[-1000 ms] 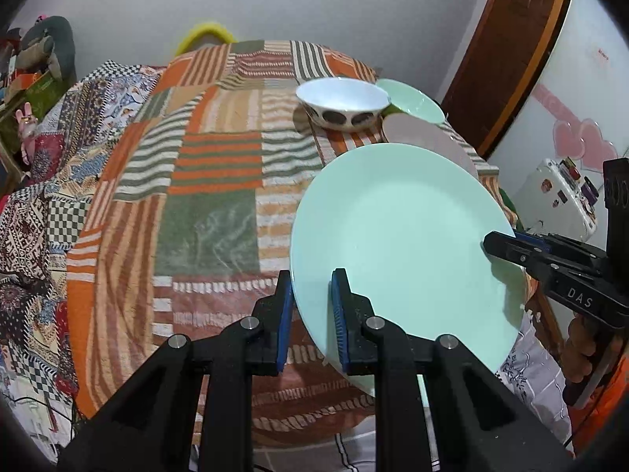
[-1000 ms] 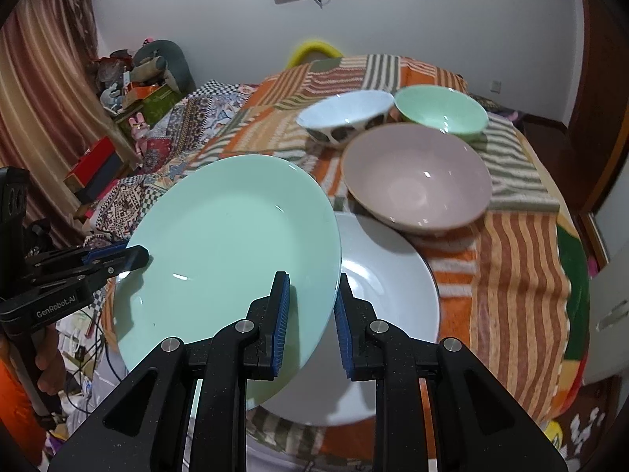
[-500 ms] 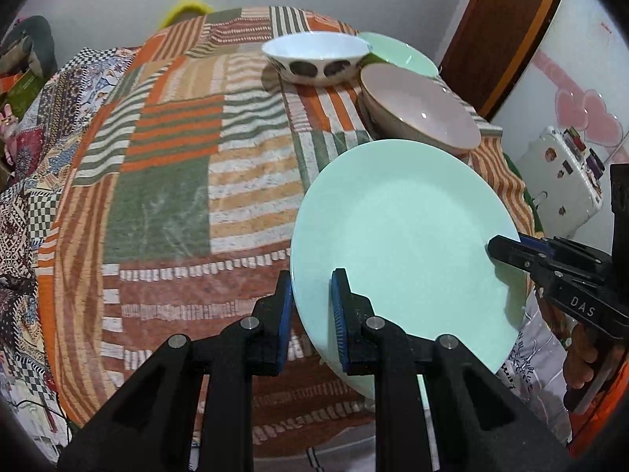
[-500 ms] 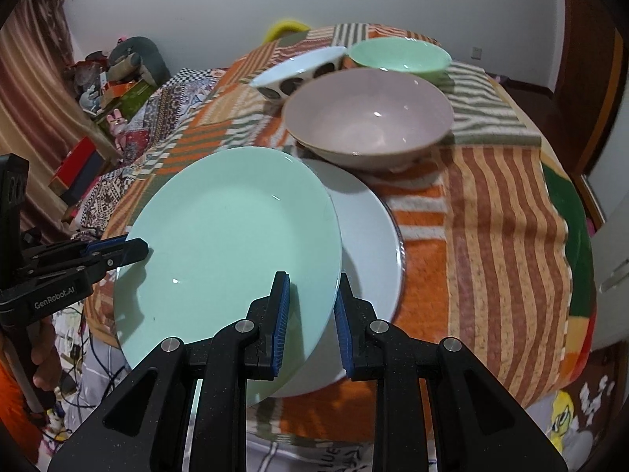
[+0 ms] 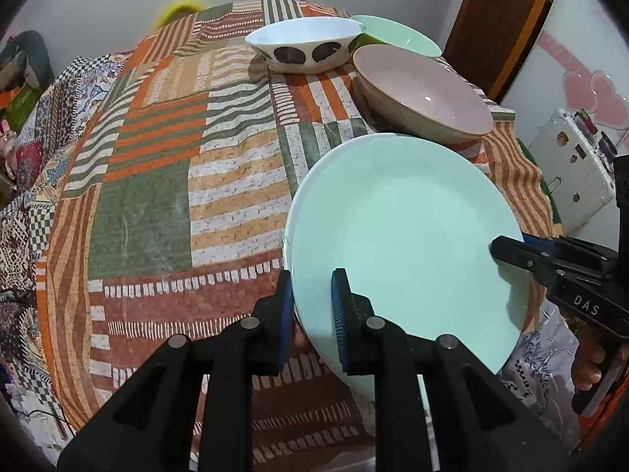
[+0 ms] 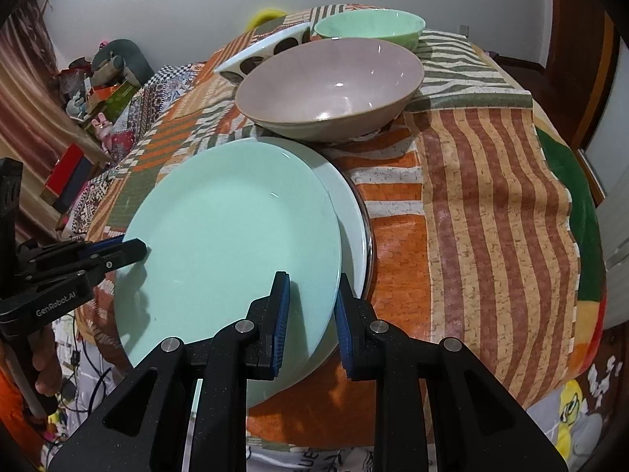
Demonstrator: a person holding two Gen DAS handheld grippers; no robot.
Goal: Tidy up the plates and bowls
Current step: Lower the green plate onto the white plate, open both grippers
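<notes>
A mint green plate [image 5: 401, 236] [image 6: 232, 236] is held by both grippers at opposite edges. My left gripper [image 5: 312, 314] is shut on its left rim. My right gripper [image 6: 310, 310] is shut on its right rim. The plate hangs low, tilted, over a white plate [image 6: 352, 220] that lies on the table. Behind stand a pinkish-brown bowl [image 5: 424, 94] [image 6: 330, 82], a white bowl with dark spots [image 5: 304, 43] [image 6: 259, 59] and a green bowl [image 5: 397, 33] [image 6: 369, 25].
The round table has a striped patchwork cloth [image 5: 177, 157] [image 6: 483, 181]. A cluttered shelf [image 6: 90, 94] stands at the left, a wooden door [image 5: 499, 19] and a small white fridge [image 5: 578, 173] at the right.
Both grippers have carried the green plate forward and down, close over the white plate. The bowls now look nearer. The grips have not changed.
</notes>
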